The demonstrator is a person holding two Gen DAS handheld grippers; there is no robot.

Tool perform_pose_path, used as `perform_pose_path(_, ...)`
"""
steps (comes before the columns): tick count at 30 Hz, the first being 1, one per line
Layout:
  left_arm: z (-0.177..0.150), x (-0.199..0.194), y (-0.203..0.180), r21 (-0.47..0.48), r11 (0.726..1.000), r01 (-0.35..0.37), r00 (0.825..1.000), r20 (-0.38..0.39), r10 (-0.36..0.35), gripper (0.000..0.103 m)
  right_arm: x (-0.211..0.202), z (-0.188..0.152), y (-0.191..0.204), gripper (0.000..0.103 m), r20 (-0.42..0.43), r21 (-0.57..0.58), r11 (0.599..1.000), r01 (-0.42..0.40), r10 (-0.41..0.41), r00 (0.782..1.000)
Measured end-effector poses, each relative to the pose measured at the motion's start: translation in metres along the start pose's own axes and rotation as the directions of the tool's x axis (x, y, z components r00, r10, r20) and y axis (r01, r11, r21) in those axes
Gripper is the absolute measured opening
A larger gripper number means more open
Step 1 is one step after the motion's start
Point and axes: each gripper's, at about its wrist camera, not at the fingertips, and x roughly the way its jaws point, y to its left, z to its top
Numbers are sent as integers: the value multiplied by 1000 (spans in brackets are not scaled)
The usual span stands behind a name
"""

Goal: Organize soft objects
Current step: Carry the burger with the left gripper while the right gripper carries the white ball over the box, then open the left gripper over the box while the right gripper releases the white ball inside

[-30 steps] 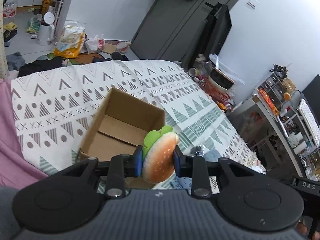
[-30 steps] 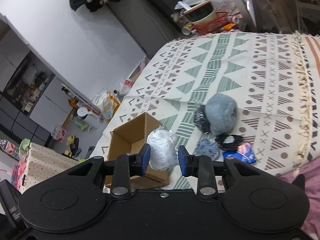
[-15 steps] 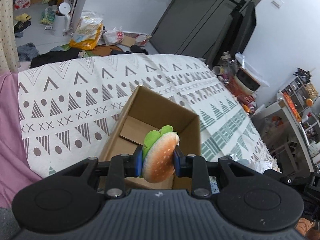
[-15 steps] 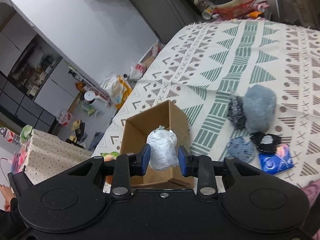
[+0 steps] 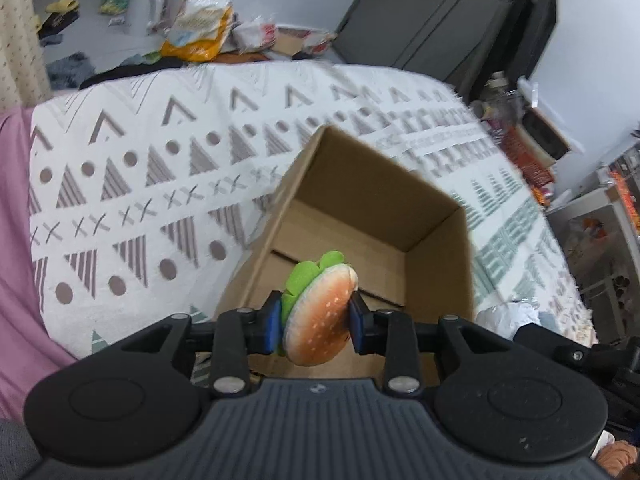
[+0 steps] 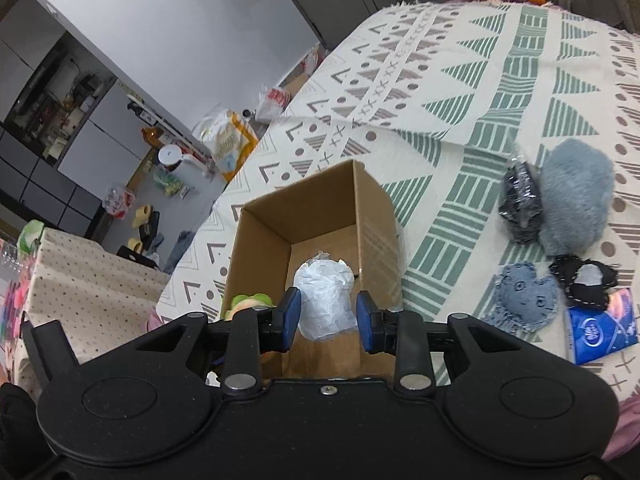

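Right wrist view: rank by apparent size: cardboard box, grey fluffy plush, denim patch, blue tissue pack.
1. Cardboard box, clearly largest.
2. Grey fluffy plush.
3. Denim patch and blue tissue pack look about alike; the pack's lower corner hides behind the right gripper, so no firm order between them.

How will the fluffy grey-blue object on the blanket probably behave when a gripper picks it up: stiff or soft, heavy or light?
The fluffy grey-blue object has long pile and a rounded, slumped outline, so it probably compresses easily. It looks light for its size, since the patterned blanket hardly dents beneath it. Its fur may slide between the pads, so a deep grip seems wiser.
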Motion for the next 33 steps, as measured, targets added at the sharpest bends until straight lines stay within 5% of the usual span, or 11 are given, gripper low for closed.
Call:
perform_pose_path(19, 10, -19, 14, -97, 994, 58, 998, 15, -57, 60, 38, -8, 25, 30, -1, -7, 1000, 14, -14, 1000)
perform_pose_path(28, 11, -47, 10, -83, 996, 30, 998, 65, -24, 77, 46, -13, 24, 31, 0, 12, 1000, 21, -21, 1000)
perform_pose_path(33, 9, -58, 6, -49, 998, -28, 996, 79, 32, 80, 41, -15, 21, 51, -9, 29, 999, 26, -26, 1000)
